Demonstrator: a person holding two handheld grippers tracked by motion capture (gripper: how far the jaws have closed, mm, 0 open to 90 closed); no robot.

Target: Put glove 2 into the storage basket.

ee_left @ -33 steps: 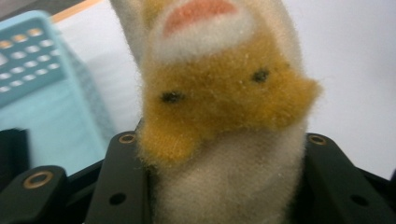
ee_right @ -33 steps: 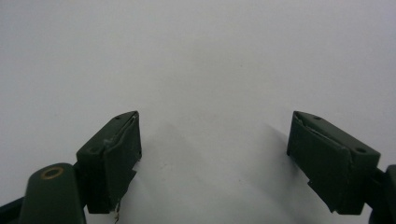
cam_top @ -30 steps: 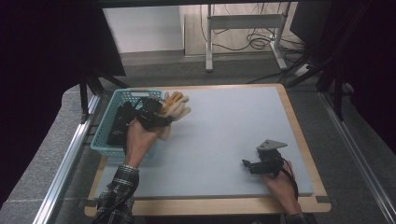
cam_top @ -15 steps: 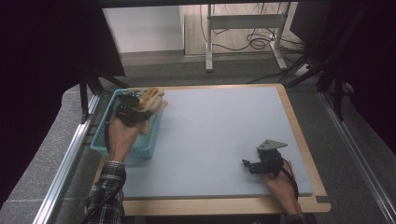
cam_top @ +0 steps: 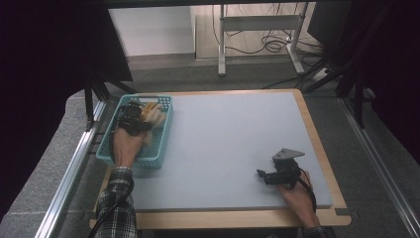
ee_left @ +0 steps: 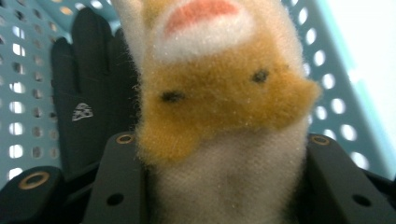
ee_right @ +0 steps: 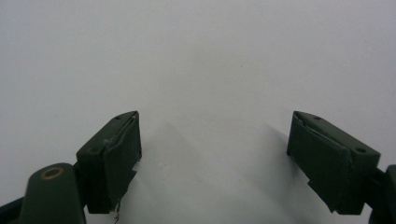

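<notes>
- High view: the left claw [cam_top: 132,115] is inside the teal basket [cam_top: 163,130] at the tabletop's [cam_top: 237,144] far left corner, carrying a tan-and-white plush toy [cam_top: 151,115]. The toy sits over the basket's far half, toward its right wall. The judgement here is that the step is setting the toy down in the basket. To do it well, the toy should be lowered until it rests on the basket floor, and let go only then, so it does not tip over the low right wall.
- High view: the right claw [cam_top: 271,174] rests near the tabletop's near right corner, well apart from the basket. It has no part in this step and is best left there.
- Left gripper view: the jaws are clamped on the plush toy [ee_left: 219,121], pressing its white body from both sides. A black glove [ee_left: 86,102] lies on the basket floor [ee_left: 28,70] just beside the toy. Setting the toy next to the glove rather than on it would let it lie steadier. The jaws should open wide, since the fuzzy pile may cling, and then lift straight away.
- Right gripper view: the right claw [ee_right: 215,154] has its jaws wide apart, with nothing between them but the bare grey tabletop [ee_right: 196,56].
</notes>
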